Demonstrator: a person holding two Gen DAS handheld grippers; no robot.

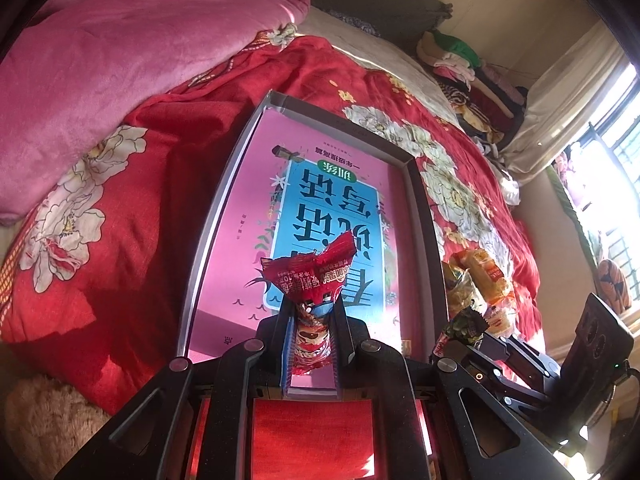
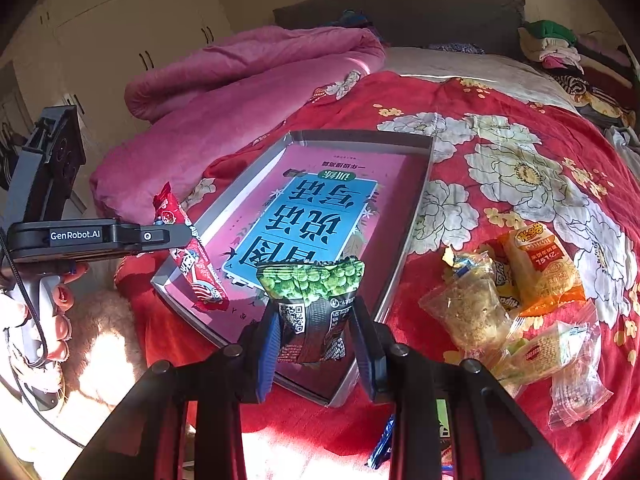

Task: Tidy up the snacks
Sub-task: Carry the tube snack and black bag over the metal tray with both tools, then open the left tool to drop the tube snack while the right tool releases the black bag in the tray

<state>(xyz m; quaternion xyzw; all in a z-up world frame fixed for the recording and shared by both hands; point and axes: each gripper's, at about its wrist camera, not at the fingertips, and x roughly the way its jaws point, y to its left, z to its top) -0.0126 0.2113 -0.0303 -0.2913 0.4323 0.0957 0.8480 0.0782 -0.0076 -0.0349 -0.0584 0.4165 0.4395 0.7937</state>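
Note:
A shallow grey box lid [image 1: 424,208] [image 2: 420,184] with a pink and blue book cover inside lies on the red flowered bedspread. My left gripper [image 1: 310,312] is shut on a red snack packet [image 1: 316,272], held upright over the near end of the box. From the right wrist view that gripper [image 2: 182,236] and its red packet [image 2: 200,276] hang over the box's left edge. My right gripper [image 2: 316,320] is shut on a green pea snack bag [image 2: 312,300] above the box's near right corner. That gripper with its bag [image 1: 464,326] also shows at the right of the left wrist view.
Several loose snack packets [image 2: 532,300] [image 1: 480,280] lie in a heap on the bedspread right of the box. A pink quilt [image 1: 120,60] [image 2: 240,92] is bunched up at the far left. Folded clothes [image 1: 472,76] are stacked near the window. A person's hand [image 2: 60,304] holds the left gripper's handle.

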